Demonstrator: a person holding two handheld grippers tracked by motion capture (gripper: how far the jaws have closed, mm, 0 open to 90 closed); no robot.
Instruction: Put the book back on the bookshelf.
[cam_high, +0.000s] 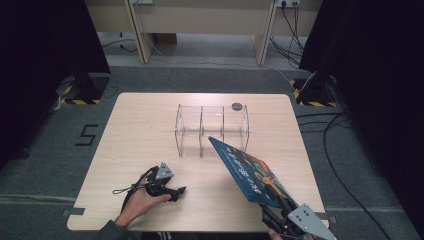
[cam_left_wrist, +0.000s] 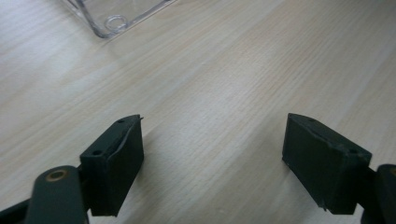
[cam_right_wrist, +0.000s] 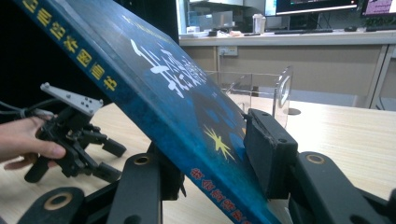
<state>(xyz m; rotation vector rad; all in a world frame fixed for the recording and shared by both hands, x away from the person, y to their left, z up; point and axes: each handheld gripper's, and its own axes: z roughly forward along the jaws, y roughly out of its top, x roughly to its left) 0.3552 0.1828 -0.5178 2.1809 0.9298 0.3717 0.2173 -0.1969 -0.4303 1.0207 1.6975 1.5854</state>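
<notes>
Above table (cam_high: 150, 125), right gripper (cam_right_wrist: 210, 154) clamps tilted book (cam_right_wrist: 154, 88) by its lower edge.

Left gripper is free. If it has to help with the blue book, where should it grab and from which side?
Judging by the pose, the long spine edge of the blue book, partway up, coming from the left. The right gripper clamps only the lower corner, so the book juts tilted toward the clear acrylic rack with its upper end unsupported. The left gripper rests open on the table, on the spine's side.

Clear rack (cam_high: 212, 129) and dark disc (cam_high: 237, 106) on wooden table (cam_high: 135, 135).
</notes>
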